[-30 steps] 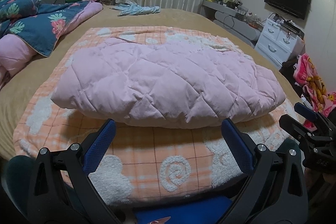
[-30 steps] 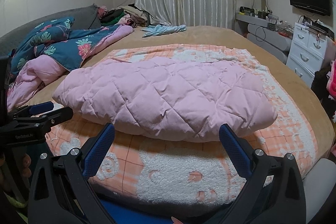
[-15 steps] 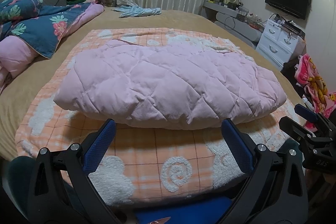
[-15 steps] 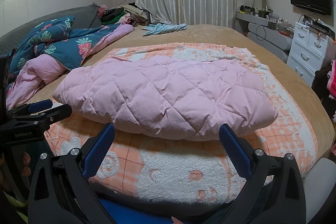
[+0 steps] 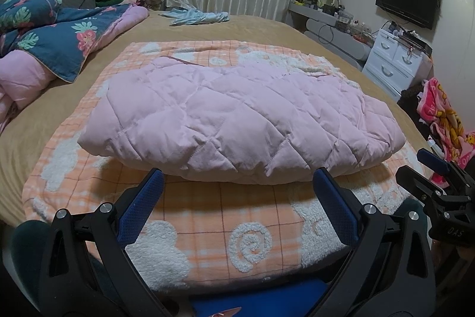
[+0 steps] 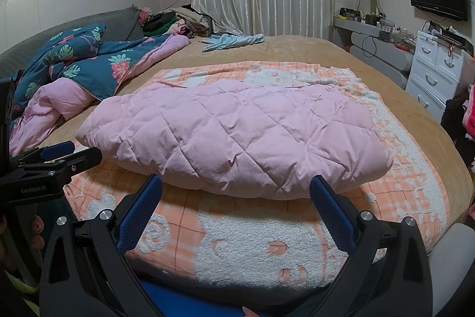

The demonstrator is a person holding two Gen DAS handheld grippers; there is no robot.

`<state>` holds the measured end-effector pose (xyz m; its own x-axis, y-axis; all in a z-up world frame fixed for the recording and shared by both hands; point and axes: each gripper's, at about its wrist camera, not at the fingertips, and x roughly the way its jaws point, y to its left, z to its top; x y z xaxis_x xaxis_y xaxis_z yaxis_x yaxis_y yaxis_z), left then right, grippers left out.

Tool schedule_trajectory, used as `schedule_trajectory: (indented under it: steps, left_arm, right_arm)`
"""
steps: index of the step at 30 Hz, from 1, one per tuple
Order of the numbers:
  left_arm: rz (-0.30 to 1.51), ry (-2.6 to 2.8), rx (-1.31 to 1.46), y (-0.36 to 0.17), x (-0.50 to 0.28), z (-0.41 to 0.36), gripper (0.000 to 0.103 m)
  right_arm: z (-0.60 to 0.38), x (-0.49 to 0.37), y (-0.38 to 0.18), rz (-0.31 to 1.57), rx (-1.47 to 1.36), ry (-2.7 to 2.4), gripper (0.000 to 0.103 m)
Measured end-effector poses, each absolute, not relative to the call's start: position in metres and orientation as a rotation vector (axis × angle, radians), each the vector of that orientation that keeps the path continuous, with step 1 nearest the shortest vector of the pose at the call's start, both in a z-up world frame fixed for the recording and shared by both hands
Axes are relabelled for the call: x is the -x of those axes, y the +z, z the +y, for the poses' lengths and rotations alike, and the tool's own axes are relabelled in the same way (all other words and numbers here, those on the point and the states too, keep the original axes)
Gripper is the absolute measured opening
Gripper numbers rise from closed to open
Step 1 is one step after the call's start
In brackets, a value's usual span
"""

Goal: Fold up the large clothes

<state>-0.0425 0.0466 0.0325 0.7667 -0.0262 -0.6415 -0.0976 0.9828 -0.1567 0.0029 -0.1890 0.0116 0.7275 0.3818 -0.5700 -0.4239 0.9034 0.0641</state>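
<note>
A pink quilted puffy coat [image 5: 237, 115] lies folded into a thick bundle on an orange checked blanket [image 5: 213, 230] on the bed; it also shows in the right wrist view [image 6: 234, 135]. My left gripper [image 5: 237, 186] is open and empty, just short of the coat's near edge. My right gripper [image 6: 236, 189] is open and empty, also just short of the near edge. Each gripper shows at the side of the other's view: the right one [image 5: 436, 177] and the left one [image 6: 56, 156].
A blue floral duvet with pink lining [image 6: 89, 67] is heaped at the left. A light blue garment [image 6: 234, 40] lies at the far side of the tan bed cover. White drawers [image 5: 394, 61] and a wall TV stand at the right. Bright clothes [image 5: 442, 115] hang by the bed's right edge.
Both grippers have moved slightly closer to the coat's near edge and stayed open. The coat has not moved.
</note>
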Motion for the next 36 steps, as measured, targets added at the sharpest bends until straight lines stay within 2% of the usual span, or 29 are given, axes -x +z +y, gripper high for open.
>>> schedule_trajectory:
  steps: [36]
  left_arm:
    - [0.692,0.046,0.176,0.0382,0.0441,0.0538,0.094]
  right_arm:
    - [-0.1846,0.0004,0.014,0.605,0.075,0.447,0.099]
